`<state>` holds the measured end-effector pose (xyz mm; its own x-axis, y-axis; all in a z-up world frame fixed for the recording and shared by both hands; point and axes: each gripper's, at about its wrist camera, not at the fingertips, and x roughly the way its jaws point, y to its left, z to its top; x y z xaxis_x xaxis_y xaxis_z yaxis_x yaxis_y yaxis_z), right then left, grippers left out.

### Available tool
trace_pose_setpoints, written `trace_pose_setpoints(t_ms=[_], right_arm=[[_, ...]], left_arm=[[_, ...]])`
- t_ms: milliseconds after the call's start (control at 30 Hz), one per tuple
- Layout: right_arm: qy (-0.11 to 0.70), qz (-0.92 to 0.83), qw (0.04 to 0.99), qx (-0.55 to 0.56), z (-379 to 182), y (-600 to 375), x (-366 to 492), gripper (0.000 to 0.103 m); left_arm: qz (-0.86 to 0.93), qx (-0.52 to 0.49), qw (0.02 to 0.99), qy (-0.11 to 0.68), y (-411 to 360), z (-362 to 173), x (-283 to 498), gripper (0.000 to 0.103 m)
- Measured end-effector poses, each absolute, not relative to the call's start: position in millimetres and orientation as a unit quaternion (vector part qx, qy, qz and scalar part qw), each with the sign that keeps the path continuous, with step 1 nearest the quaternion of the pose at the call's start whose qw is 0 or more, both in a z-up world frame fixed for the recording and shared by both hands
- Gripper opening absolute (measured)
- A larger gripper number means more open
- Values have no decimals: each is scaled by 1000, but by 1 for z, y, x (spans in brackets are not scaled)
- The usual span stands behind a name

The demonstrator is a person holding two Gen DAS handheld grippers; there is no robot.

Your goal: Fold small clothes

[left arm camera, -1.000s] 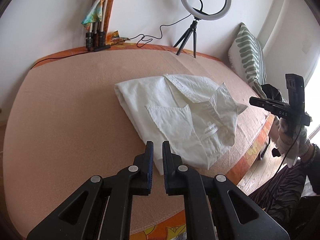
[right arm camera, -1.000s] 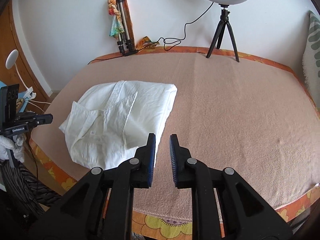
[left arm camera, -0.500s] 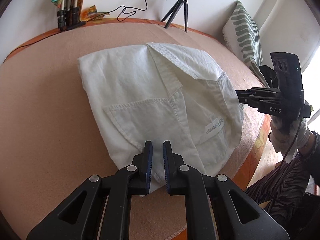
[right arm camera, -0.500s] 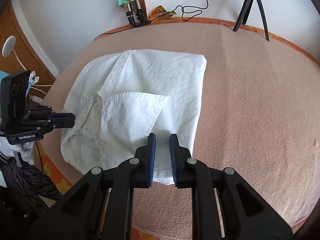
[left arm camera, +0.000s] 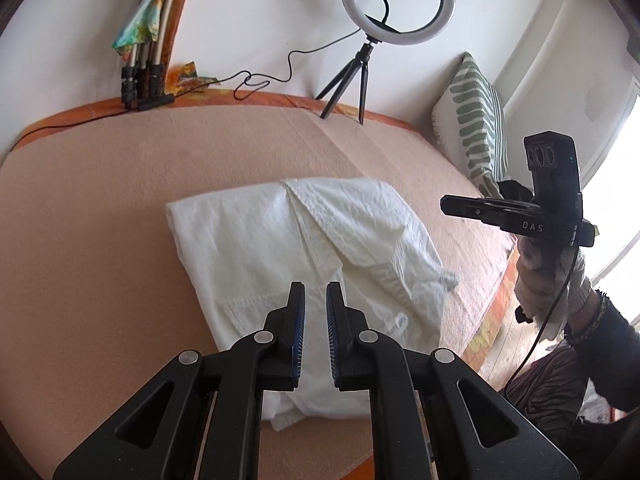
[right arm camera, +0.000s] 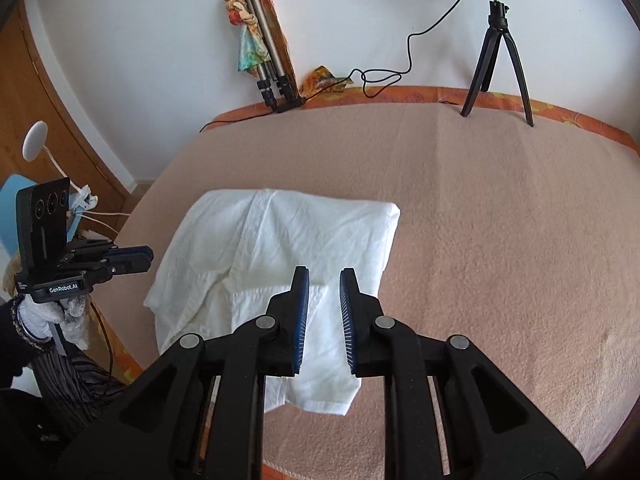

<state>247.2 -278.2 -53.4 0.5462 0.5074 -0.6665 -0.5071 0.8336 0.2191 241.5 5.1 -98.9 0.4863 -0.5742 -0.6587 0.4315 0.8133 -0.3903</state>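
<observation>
White folded shirt (left arm camera: 304,248) lies on peach blanket (left arm camera: 100,216), near its front edge. Your left gripper (left arm camera: 316,296) hovers over shirt, fingers (left arm camera: 297,312) nearly together, narrow gap, nothing pinched. Your right gripper (right arm camera: 324,280) likewise above shirt's near part, fingers (right arm camera: 301,300) slightly apart, holding nothing.

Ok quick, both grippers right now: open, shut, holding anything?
Left gripper: jaws nearly shut with a thin gap, holding nothing, above the white garment.
Right gripper: jaws nearly shut with a narrow gap, holding nothing, over the same garment.
</observation>
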Motion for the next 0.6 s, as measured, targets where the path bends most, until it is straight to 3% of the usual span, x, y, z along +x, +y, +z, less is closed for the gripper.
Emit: trace_pose_setpoints(t_ms=[267, 600], right_arm=[[403, 320, 857, -27, -66, -205, 313, 16], [443, 331, 833, -30, -107, -190, 353, 13]], left_arm=[[-267, -109, 863, 415, -15, -103, 314, 9], [-235, -98, 847, 466, -19, -158, 341, 9]])
